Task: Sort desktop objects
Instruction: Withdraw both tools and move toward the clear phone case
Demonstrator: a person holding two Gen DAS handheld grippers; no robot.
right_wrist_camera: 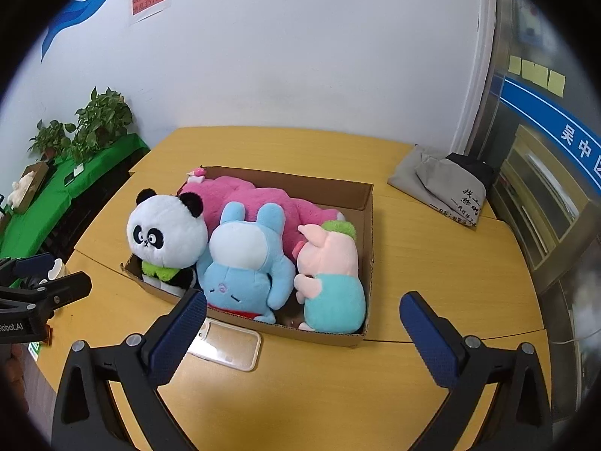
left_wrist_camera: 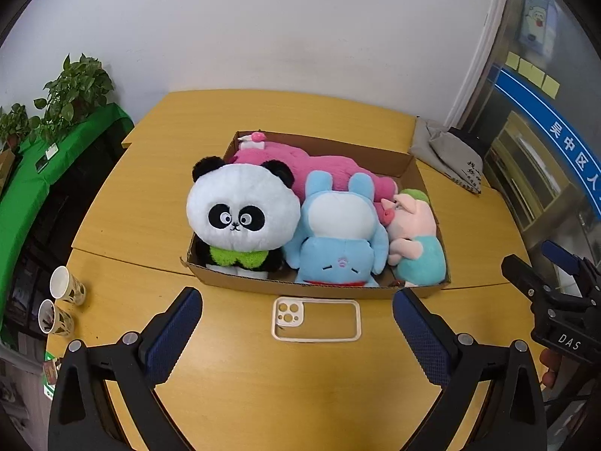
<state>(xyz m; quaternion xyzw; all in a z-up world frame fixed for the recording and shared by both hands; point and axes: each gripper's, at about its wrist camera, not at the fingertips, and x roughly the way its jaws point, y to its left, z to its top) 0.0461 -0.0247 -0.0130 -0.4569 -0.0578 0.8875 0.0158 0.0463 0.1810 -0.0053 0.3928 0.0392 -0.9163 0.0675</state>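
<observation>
The left gripper is spread wide and holds nothing. Its two padded fingers straddle the phone case, which lies flat on the table between them, just in front of the cardboard box. The right gripper is likewise spread and empty. It hovers above the table at the near right corner of the box.

The box holds four plush toys: a panda upright at the left, a blue plush head-down in the middle, a pig at the right, and a large pink plush lying across the back. Two paper cups stand near the left table edge. A folded grey bag lies at the far right.

Judged hazards:
- The case is thin and flat. Closing on it from above may let the pads slide over the rim and push it under the box wall.
- The box front sits just beyond the case. A forward overshoot would strike and shift the box.
- The toys are packed tightly, so pulling one may drag a neighbour out.
</observation>
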